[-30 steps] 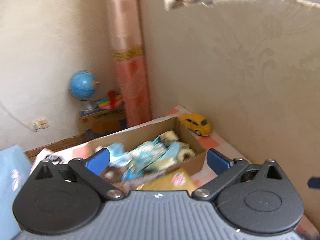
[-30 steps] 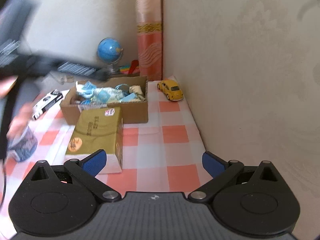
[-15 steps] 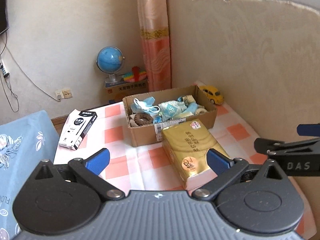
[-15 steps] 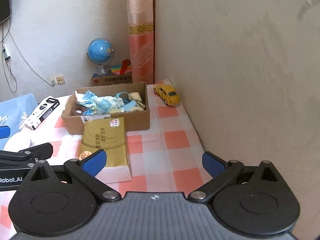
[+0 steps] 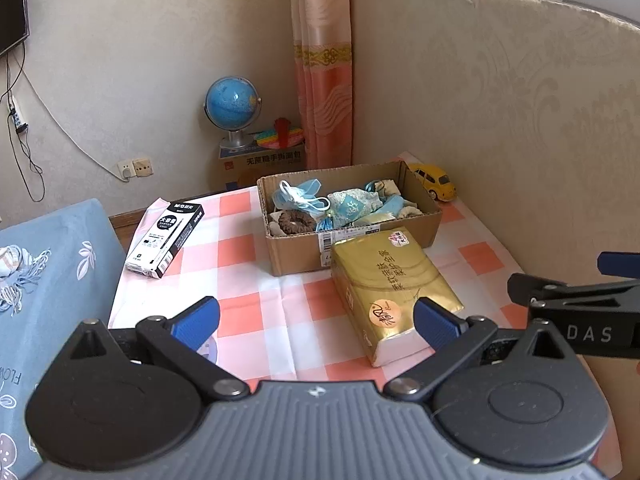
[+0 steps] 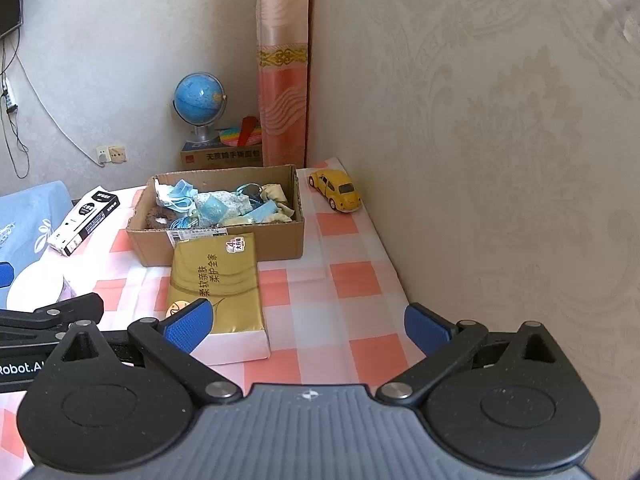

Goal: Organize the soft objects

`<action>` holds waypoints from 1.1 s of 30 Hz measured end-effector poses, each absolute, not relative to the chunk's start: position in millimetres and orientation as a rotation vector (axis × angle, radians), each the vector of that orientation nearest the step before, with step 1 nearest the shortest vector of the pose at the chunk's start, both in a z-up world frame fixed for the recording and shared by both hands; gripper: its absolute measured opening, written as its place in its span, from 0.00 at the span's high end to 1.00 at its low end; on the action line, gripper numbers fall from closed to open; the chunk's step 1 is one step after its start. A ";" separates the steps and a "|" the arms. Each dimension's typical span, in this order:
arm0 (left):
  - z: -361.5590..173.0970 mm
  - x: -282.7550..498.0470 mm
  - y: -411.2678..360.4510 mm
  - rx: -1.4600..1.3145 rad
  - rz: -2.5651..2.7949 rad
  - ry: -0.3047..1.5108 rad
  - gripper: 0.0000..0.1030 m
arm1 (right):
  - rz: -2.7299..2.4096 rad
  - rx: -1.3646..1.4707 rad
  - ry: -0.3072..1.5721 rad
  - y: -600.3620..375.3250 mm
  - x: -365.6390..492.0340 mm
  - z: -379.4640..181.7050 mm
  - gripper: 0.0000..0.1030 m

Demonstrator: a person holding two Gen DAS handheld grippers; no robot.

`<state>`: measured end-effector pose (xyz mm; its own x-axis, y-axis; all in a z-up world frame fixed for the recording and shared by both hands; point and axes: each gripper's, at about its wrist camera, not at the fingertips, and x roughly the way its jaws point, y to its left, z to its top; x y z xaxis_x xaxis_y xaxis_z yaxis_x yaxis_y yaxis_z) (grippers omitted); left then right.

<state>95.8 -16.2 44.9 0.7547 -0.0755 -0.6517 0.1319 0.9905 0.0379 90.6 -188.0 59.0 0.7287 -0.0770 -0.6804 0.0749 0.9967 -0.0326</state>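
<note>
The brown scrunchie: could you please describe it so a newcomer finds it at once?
On the checked tablecloth stands an open cardboard box of soft items. In its near-left corner lies the brown scrunchie, the only dark ring among pale blue masks and cloths.

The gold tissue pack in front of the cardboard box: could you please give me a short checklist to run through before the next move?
1. Left tongs open, holding nothing: ok.
2. Right tongs open, holding nothing: ok.
3. Gold rectangular tissue pack lying flat on the checked tablecloth, top unobstructed: ok.
4. Open brown cardboard box has room for the pack: not ok, soft items cover its floor.
5. Small yellow toy car clear of the pack: ok.
</note>
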 end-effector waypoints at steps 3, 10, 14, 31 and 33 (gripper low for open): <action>45.3 92.9 -15.1 0.081 -0.111 0.707 0.00 | -0.084 -0.004 0.750 -187.2 88.9 58.9 0.00; 46.4 89.3 -13.6 0.072 -0.108 0.707 0.00 | -0.087 -0.009 0.743 -186.0 85.8 61.1 0.00; 47.0 87.9 -12.8 0.072 -0.106 0.706 0.00 | -0.085 -0.011 0.741 -185.5 83.5 61.8 0.00; 51.6 84.9 -11.9 0.069 -0.100 0.705 0.00 | -0.085 -0.002 0.737 -186.6 80.0 64.1 0.00; 51.7 84.8 -11.9 0.070 -0.100 0.705 0.00 | -0.085 -0.003 0.736 -186.7 80.1 63.7 0.00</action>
<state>84.8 -11.9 51.7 0.7569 -0.0678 -0.6500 0.1149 0.9929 0.0302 80.1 -186.7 63.7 0.7376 -0.0783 -0.6707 0.0765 0.9965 -0.0323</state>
